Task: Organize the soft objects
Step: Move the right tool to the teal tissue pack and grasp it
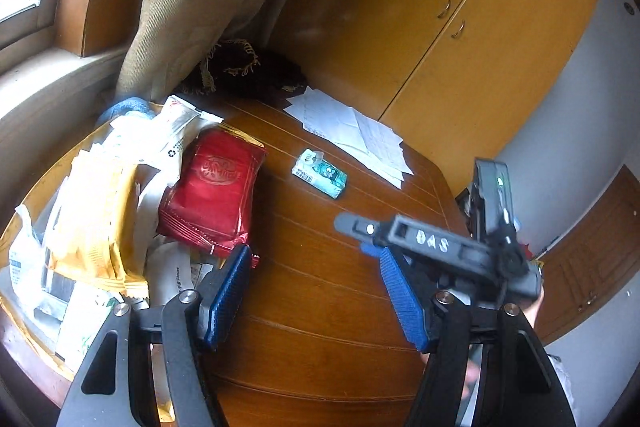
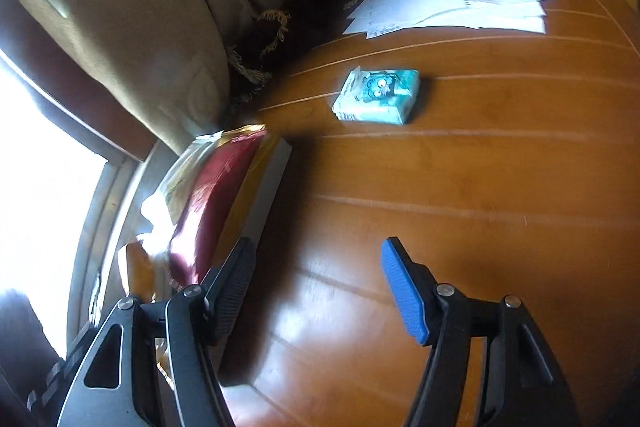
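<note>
My left tool (image 1: 312, 291) hangs open and empty over the wooden tabletop (image 1: 320, 327), its blue pads spread wide. My right tool (image 2: 320, 291) is also empty, with nothing between its jaws, which are just finishing their spread. A small teal tissue pack (image 2: 376, 97) lies alone mid-tabletop, well ahead of both tools. A red pouch (image 1: 216, 191) rests on a heap of soft packets (image 1: 100, 219) at the left edge. White papers (image 1: 352, 131) sit beyond the tissue pack, near a yellow cabinet (image 1: 460, 27).
</note>
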Demonstrator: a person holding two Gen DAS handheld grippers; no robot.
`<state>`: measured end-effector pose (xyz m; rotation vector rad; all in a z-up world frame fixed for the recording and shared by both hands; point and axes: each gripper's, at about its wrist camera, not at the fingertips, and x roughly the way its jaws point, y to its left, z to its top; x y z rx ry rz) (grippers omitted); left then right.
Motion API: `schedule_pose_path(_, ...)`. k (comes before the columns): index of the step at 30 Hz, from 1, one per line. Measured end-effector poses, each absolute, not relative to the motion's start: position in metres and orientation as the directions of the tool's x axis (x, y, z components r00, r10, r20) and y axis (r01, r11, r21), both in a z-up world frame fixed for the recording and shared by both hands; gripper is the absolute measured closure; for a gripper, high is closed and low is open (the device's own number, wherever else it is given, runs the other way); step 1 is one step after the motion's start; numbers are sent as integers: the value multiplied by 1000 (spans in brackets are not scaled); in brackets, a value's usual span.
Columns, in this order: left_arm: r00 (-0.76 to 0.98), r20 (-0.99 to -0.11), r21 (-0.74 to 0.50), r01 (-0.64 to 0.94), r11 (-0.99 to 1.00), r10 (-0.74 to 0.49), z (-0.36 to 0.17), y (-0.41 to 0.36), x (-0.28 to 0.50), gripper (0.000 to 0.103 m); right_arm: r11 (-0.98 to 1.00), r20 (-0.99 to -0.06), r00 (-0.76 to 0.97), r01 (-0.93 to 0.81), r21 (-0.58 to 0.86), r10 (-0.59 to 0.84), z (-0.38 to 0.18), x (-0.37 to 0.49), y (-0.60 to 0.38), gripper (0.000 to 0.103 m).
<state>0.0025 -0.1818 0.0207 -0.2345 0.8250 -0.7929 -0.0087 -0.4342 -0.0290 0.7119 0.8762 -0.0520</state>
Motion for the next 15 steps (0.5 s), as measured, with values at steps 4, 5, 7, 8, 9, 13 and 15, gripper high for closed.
schedule_pose_path(4, 417, -549, -491, 541, 683, -725, 21, -173, 7, 33, 811, -740, 651, 337, 478, 166, -19, 16, -454, 38)
schedule_pose_path(5, 415, -543, -500, 539, 678, -730, 19, -171, 10, 33, 817, -741, 654, 338, 467, 153, -17, 23, -460, 38)
schedule_pose_path(7, 406, -546, -530, 510, 677, -733, 14, -169, 19, 33, 822, -745, 658, 361, 441, 111, -14, 36, -472, 38)
schedule_pose_path(8, 397, -549, -546, 496, 675, -736, 12, -168, 23, 33, 822, -750, 654, 373, 430, 96, -15, 42, -477, 38)
schedule_pose_path(9, 388, -543, -561, 493, 665, -745, 12, -167, 27, 33, 817, -751, 653, 378, 435, 97, -16, 51, -484, 38)
schedule_pose_path(13, 386, -522, -570, 506, 647, -761, 14, -160, 31, 33, 812, -756, 648, 391, 433, 92, -22, 85, -505, 38)
schedule_pose_path(15, 372, -521, -586, 499, 639, -768, 12, -157, 33, 33, 819, -768, 632, 385, 425, 102, -30, 106, -512, 38)
